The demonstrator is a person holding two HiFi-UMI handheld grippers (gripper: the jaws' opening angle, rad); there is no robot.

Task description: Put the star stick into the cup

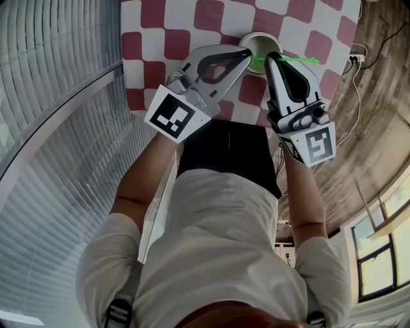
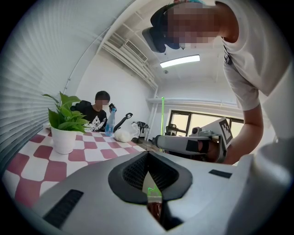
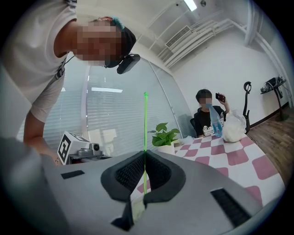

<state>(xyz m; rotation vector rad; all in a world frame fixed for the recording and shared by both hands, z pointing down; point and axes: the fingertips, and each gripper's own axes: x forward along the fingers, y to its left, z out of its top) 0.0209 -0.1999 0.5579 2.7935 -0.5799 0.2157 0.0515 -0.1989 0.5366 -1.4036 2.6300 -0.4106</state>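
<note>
Right gripper [image 1: 271,59], jaws clamped on the green star stick [image 1: 300,61], which lies level; left gripper [image 1: 245,55], jaw tips together. Both reach the cup [image 1: 259,42], standing in from the checked table's [image 1: 160,19] near edge.

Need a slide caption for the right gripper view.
Right tool shut on the green stick, which runs straight up the frame; plant and checked table behind.
</note>
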